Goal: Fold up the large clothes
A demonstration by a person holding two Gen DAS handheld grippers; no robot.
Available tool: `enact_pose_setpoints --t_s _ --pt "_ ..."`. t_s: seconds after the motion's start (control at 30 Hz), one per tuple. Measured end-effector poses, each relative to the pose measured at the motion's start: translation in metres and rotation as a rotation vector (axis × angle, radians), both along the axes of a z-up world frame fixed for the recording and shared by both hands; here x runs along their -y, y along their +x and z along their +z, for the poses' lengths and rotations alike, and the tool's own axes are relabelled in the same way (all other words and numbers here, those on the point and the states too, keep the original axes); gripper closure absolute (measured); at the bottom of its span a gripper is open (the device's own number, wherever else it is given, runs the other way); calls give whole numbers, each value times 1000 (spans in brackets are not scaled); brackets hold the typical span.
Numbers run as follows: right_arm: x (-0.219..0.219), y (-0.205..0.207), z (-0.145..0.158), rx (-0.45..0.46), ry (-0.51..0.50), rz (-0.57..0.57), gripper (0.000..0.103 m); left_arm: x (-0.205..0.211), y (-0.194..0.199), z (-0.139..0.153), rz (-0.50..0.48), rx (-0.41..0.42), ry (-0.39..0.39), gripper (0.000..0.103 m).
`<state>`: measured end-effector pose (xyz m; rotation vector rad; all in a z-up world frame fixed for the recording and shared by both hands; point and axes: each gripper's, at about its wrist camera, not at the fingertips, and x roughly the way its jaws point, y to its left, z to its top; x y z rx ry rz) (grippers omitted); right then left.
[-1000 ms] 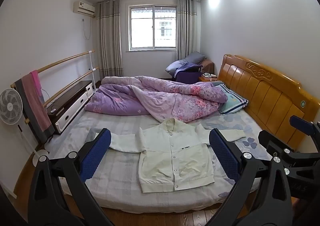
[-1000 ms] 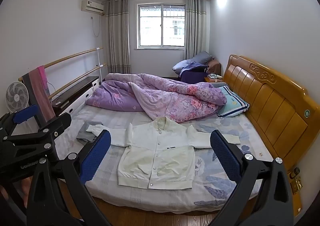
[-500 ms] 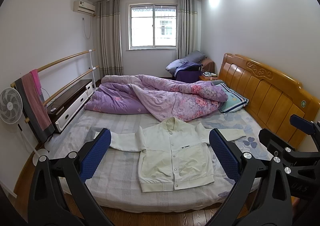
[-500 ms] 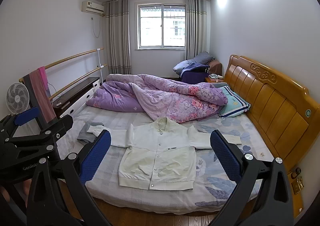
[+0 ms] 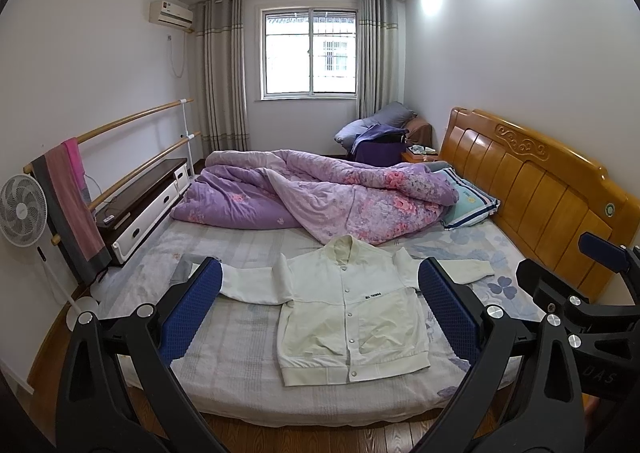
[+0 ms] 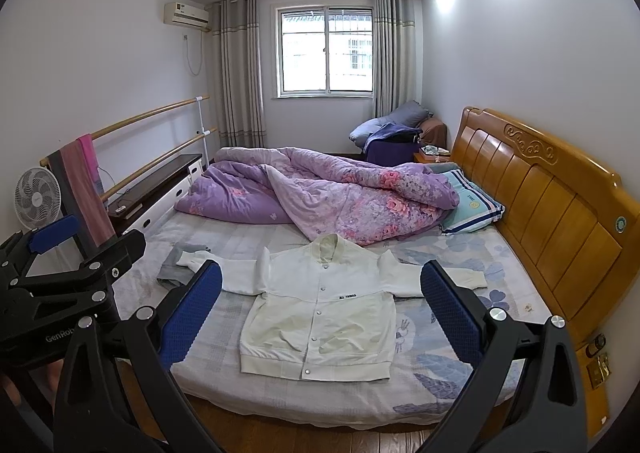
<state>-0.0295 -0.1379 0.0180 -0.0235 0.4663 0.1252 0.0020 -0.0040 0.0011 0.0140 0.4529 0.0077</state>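
Note:
A white button-up jacket (image 5: 352, 313) lies flat, front up, on the near half of the bed, both sleeves spread out sideways; it also shows in the right wrist view (image 6: 320, 317). My left gripper (image 5: 320, 309) is open and empty, held well back from the bed's near edge. My right gripper (image 6: 322, 309) is open and empty too, at a like distance. The right gripper's body shows at the right edge of the left wrist view (image 5: 580, 305); the left gripper's body shows at the left of the right wrist view (image 6: 60, 277).
A crumpled purple floral quilt (image 5: 320, 193) and a striped pillow (image 5: 472, 205) fill the bed's far half. A grey cloth (image 6: 176, 265) lies by the jacket's left cuff. The wooden headboard (image 5: 540, 193) is on the right; a fan (image 5: 20, 209), towel rail and low cabinet (image 5: 144, 201) stand left.
Both views have shifted only slightly; the jacket sits a touch lower and closer in frame. Both grippers stay open and the jacket has not moved.

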Motion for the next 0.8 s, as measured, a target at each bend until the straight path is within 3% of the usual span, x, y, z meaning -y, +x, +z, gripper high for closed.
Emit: enact_pose_setpoints --t_s 0.8 --pt "-2 4 -5 -9 -2 4 7 -1 1 -4 2 -1 2 5"
